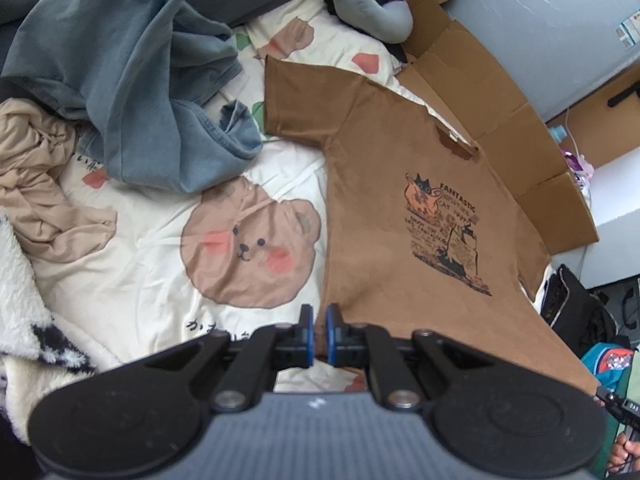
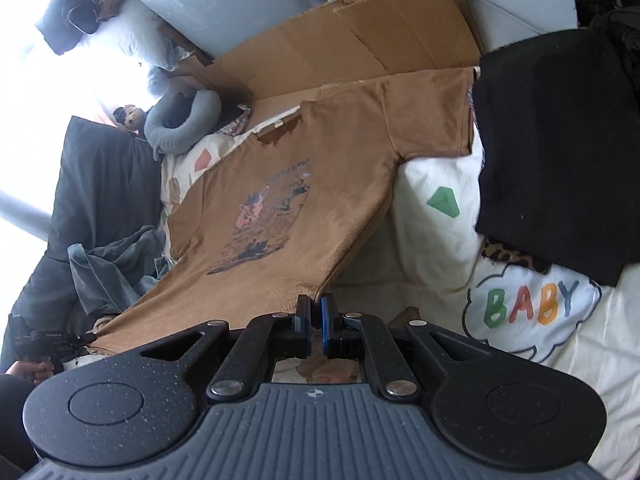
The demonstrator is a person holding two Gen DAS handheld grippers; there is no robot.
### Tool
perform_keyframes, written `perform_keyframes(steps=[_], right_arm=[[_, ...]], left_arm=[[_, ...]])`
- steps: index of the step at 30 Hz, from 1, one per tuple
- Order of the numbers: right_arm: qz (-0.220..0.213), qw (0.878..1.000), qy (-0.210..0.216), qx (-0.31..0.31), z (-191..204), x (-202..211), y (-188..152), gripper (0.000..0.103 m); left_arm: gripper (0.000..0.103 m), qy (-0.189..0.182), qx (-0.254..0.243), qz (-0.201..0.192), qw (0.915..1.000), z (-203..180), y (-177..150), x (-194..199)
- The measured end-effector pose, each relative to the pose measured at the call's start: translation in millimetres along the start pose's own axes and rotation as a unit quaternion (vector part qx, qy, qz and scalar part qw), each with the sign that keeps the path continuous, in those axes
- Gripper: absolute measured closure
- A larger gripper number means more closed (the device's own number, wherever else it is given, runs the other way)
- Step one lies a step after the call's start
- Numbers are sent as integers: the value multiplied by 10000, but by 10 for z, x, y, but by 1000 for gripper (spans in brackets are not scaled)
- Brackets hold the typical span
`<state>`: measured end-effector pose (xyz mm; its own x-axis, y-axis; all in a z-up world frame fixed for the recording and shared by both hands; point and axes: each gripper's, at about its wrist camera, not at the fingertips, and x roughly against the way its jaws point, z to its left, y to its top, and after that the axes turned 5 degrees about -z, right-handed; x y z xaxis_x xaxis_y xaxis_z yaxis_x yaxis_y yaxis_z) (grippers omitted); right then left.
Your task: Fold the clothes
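A brown T-shirt (image 1: 400, 184) with a cat print lies front up across a cream bear-print bedsheet (image 1: 152, 264), collar toward the cardboard. Its bottom hem is lifted off the bed. My left gripper (image 1: 319, 320) is shut on one hem corner of the brown T-shirt. In the right wrist view the same brown T-shirt (image 2: 328, 152) stretches away from my right gripper (image 2: 315, 308), which is shut on the other hem corner, with the cloth pulled taut between the two. The left gripper (image 2: 86, 338) shows there at the far left edge, on the hem.
A blue-grey garment (image 1: 132, 80) and a beige garment (image 1: 44, 184) lie piled to the left. Flattened cardboard (image 1: 492, 92) lines the far side. A grey cushion (image 1: 368, 4) sits at the head. A black garment (image 2: 560, 148) lies beside the shirt's sleeve. A fleece blanket (image 1: 24, 320) is nearby.
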<state>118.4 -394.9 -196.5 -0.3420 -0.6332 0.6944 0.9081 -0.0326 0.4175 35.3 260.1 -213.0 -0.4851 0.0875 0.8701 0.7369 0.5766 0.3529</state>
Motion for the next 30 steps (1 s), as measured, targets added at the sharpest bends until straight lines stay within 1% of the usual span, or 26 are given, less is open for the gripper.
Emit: perform_keyframes(steps=[4, 10, 11, 14, 16, 18, 22, 27, 29, 30], right_arm=[[178, 9995, -164, -225, -135, -50, -143, 101], [578, 9959, -469, -510, -378, -240, -428, 101], [636, 9951, -533, -544, -415, -274, -468, 101], [786, 9919, -764, -636, -531, -372, -574, 101], [866, 9898, -838, -760, -626, -427, -620, 101], [960, 9886, -852, -788, -690, -499, -674, 101], [1117, 9865, -958, -718, -758, -679, -803, 101], [1174, 9850, -1052, -700, -824, -778, -879, 101], [1187, 9846, -1095, -670, -833, -796, -879, 101], [1192, 9844, -1116, -654, -836, -803, -874, 101]], left_arm=[[97, 83, -3, 174, 9998, 87, -116, -116], [97, 266, 38, 487, 9985, 235, -328, -364], [103, 313, 37, 536, 9981, 257, -354, -402], [103, 655, -6, 606, 9960, 355, -384, -492], [103, 712, 133, 672, 9951, 473, -392, -540], [103, 775, 162, 718, 9943, 557, -423, -596], [103, 714, 245, 788, 9940, 644, -566, -778], [100, 498, 228, 785, 9954, 575, -814, -1050], [94, 432, 248, 780, 9957, 542, -902, -1158], [93, 400, 262, 780, 9958, 526, -943, -1211]])
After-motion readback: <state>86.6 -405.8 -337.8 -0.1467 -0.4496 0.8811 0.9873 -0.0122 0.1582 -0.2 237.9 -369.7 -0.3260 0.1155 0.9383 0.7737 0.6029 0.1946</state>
